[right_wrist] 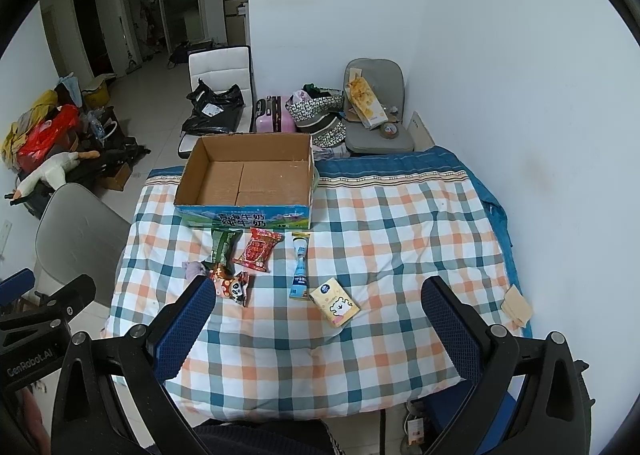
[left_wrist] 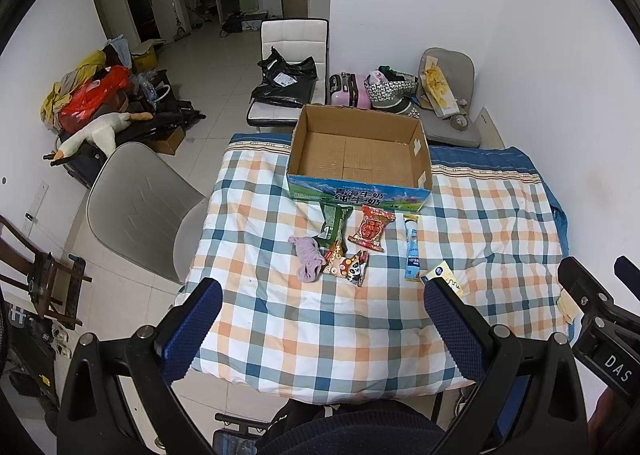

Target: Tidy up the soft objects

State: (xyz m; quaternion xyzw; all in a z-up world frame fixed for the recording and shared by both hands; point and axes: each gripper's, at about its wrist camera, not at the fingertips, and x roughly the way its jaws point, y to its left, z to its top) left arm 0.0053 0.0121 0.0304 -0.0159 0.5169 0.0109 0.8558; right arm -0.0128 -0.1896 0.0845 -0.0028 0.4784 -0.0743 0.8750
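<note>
An open, empty cardboard box (left_wrist: 360, 153) (right_wrist: 248, 179) stands at the far side of the checked table cover (left_wrist: 280, 319) (right_wrist: 380, 239). In front of it lie a green packet (left_wrist: 333, 225) (right_wrist: 222, 249), a red packet (left_wrist: 371, 229) (right_wrist: 258, 249), a blue tube pouch (left_wrist: 411, 247) (right_wrist: 300, 267), a purple sock (left_wrist: 306, 261) (right_wrist: 194, 268), a panda snack packet (left_wrist: 350, 266) (right_wrist: 234, 287) and a yellow tissue pack (left_wrist: 442, 275) (right_wrist: 334, 303). My left gripper (left_wrist: 324, 319) and right gripper (right_wrist: 320, 319) are both open and empty, held above the near half of the table.
A grey chair (left_wrist: 136, 203) (right_wrist: 76, 235) stands at the table's left. Small beige paper pieces (right_wrist: 516, 305) lie at the right edge. More chairs, a pink suitcase (left_wrist: 348, 89) and bags stand behind the table. A white wall is on the right.
</note>
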